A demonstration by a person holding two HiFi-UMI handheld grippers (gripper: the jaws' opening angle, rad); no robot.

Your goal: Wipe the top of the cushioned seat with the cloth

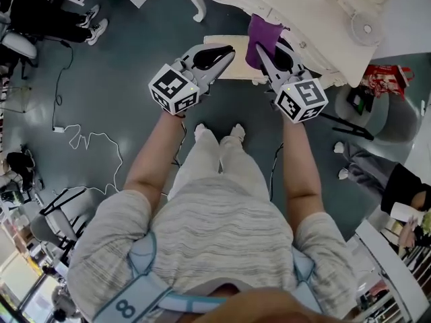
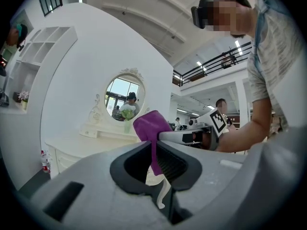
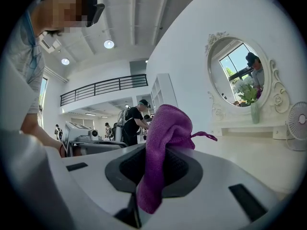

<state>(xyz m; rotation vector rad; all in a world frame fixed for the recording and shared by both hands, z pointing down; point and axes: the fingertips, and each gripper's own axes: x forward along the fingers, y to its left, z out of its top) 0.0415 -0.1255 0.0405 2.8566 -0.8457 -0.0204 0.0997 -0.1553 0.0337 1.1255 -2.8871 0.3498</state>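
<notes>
Grey showroom floor, a white dressing table (image 1: 303,5), and the cushioned seat (image 1: 239,67) before it. Wiping seems not yet begun. The right claw (image 1: 258,47) pinches the purple cloth (image 1: 264,33) above the seat, while the left claw (image 1: 227,52) is empty and barely parted.

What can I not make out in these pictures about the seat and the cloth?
1. Cushioned seat: in the head view the left tool, the right tool and the purple cloth cover most of its top.
2. Whether cloth touches seat: the head view looks steeply down, so height cannot be judged.
3. Dressing table: cut off by the head view's top edge.
</notes>
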